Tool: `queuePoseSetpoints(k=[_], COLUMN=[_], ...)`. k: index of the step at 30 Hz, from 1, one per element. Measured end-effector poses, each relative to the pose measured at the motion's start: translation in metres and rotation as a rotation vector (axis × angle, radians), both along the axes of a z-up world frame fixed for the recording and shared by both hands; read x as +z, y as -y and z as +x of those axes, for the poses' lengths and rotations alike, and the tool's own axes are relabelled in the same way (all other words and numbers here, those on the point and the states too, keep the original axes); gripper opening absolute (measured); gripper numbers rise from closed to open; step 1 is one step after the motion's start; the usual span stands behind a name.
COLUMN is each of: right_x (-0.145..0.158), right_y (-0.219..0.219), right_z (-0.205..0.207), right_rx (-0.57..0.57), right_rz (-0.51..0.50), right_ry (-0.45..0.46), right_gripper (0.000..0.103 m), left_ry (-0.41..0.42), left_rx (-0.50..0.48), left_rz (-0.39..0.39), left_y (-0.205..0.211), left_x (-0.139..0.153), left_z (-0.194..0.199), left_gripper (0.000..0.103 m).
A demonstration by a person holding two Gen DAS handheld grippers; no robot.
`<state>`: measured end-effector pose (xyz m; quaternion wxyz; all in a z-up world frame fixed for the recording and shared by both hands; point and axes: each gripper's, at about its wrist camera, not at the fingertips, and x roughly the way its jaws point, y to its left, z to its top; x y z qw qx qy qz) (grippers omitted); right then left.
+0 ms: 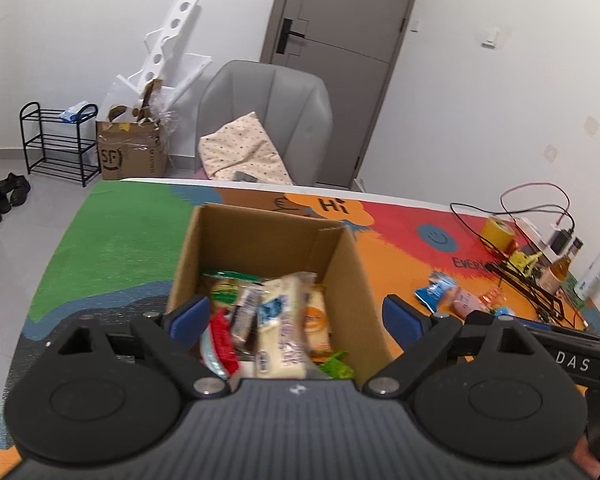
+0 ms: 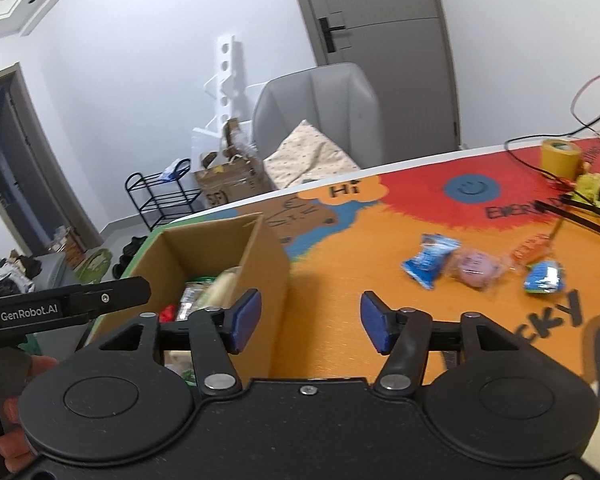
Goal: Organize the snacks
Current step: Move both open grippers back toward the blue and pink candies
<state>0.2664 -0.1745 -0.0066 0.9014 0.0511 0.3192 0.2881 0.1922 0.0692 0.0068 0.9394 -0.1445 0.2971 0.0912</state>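
Snacks already fill the box point(image 1: 267, 240) under the left gripper point(image 1: 295, 316), which hangs released and empty. The right gripper point(image 2: 310, 320), also spread and empty, hovers beside the box; ahead to its right lie loose packets point(image 2: 430, 262). Next move, likely: reach for the blue one.

black grippers point(image 1: 295, 316), blue-padded jaws, silver screws
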Motion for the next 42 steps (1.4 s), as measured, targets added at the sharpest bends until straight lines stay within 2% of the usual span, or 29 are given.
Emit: queuePoseSetpoints(k=[1, 3, 5, 11, 28, 42], right_x=[0.000, -0.002, -0.003, -0.005, -0.019, -0.039], right_y=[0.004, 0.014, 0.023, 0.050, 0.106, 0.129], right_z=[0.000, 0.000, -0.001, 0.001, 0.016, 0.053], right_rx=[-0.006, -0.021, -0.041, -0.090, -0.210, -0.268], right_rz=[0.001, 0.005, 0.002, -0.001, 0.010, 0.017], right_ry=[-0.003, -0.008, -0.007, -0.002, -0.007, -0.041], right_gripper=[0.059, 0.072, 0.079, 0.088, 0.086, 0.070], left_ry=[-0.001, -0.004, -0.016, -0.040, -0.024, -0.033], left_rx=[-0.007, -0.014, -0.022, -0.067, -0.167, -0.214], left_rz=[0.003, 0.011, 0.018, 0.016, 0.008, 0.031], left_y=[0.004, 0.011, 0.020, 0.045, 0.097, 0.130], left_x=[0.000, -0.002, -0.004, -0.011, -0.013, -0.022], left_z=[0.002, 0.004, 0.007, 0.015, 0.045, 0.092], left_gripper=[0.094, 0.096, 0.097, 0.097, 0.097, 0.095])
